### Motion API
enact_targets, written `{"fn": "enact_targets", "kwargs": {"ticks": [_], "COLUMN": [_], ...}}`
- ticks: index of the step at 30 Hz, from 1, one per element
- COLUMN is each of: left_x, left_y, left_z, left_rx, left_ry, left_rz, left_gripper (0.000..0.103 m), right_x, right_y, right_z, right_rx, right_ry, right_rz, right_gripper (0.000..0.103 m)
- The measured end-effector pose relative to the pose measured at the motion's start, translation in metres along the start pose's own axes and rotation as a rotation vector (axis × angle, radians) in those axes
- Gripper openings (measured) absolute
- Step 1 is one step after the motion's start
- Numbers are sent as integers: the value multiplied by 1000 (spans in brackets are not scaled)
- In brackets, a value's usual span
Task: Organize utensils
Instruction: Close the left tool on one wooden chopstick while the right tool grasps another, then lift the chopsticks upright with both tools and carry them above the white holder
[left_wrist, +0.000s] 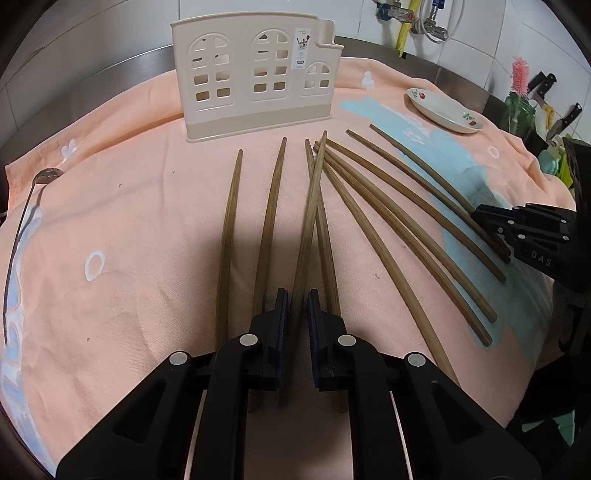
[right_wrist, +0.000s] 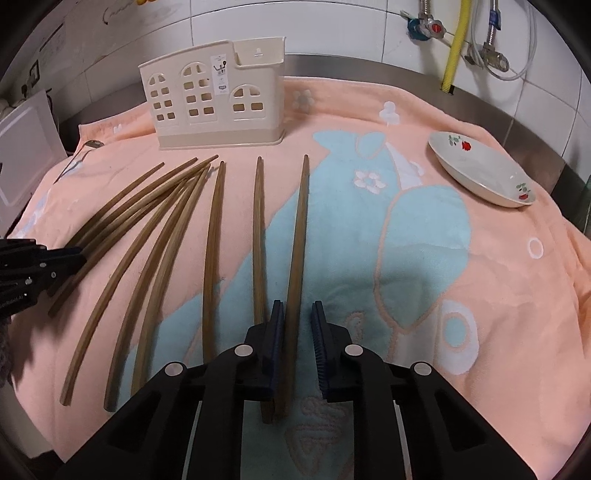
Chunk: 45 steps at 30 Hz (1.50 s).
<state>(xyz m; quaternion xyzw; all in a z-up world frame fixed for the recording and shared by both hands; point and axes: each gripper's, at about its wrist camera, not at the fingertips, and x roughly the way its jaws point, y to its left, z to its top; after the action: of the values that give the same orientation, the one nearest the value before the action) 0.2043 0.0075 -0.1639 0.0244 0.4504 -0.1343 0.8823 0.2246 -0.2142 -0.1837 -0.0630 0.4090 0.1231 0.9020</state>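
The left gripper (left_wrist: 297, 295) pinches one chopstick (left_wrist: 308, 221), tilted across another. The right gripper (right_wrist: 298, 308) has a chopstick (right_wrist: 297, 240) against its left pad; a gap shows on the right (grip unclear). Other chopsticks (right_wrist: 147, 236) fan across the towel (right_wrist: 480, 277) before the holder (right_wrist: 218, 99); their near ends hide under the grippers.

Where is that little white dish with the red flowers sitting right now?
The dish sits on the peach towel at its far right, in both views, right of the beige utensil holder and beyond the chopsticks.
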Motion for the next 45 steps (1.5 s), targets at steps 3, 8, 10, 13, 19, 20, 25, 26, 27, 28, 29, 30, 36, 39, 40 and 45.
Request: {"fn": "enact_targets", "kwargs": {"ticks": [3, 8, 10, 13, 19, 20, 25, 26, 27, 28, 29, 30, 36, 39, 40, 45], "left_x": [0, -5, -11, -22, -52, -59, -82, -85, -87, -89, -91, -93, -106, -112, -114, -127], "left_y": [-2, -1, -3, -4, -6, -7, -11, -11, -12, -12, -11, -10, -3, 0, 1, 4], "left_z": [1, 3, 3, 3, 9, 11, 19, 20, 22, 24, 26, 28, 49, 64, 69, 95], "left_rx": [-3, -27, -26, -30, -41, -43, -31, -29, -29, -31, -35, -39, -56, -54, -54, -46], "left_ry": [6, 4, -5, -25, -95, -110, -168, -174, -179, -184, -189, -193, -226, -242, -244, -276], "left_rz": [12, -1, 0, -5, -19, -23, -26, -27, -27, -28, -29, -29, -44, -43, -46, -39], "left_gripper": [8, 5, 5, 5, 5, 5, 5, 5, 5, 5, 5, 5, 5, 5, 5, 5], "right_x": [0, -12, -18, -32, -61, -68, -91, -92, -95, -98, -100, -101, -109, -116, -118, -124], "right_y": [-1, -2, -2, -2, -1, -1, 3, 3, 4, 5, 5, 4, 3, 6, 6, 6], "right_z": [-1, 0, 1, 2, 10, 12, 23, 25, 28, 32, 35, 39, 69, 90, 97, 133], "right_rx": [0, 11, 11, 11, 17, 15, 4, -1, -8, -13, -17, -20, -32, -62, -67, -86], "right_ry": [-7, -37, -51, -85, -156, -173, -232, -235, -241, -247, -247, -248, -252, -259, -259, -259], "right_rz": [-7, -6, -6, -5, 8, 9, 15, 17, 20, 23, 27, 33, 83, 95, 100, 130], "right_gripper": [10, 8, 7, 7, 7, 7, 7, 7, 7, 7, 7, 7, 7, 7, 7, 7]}}
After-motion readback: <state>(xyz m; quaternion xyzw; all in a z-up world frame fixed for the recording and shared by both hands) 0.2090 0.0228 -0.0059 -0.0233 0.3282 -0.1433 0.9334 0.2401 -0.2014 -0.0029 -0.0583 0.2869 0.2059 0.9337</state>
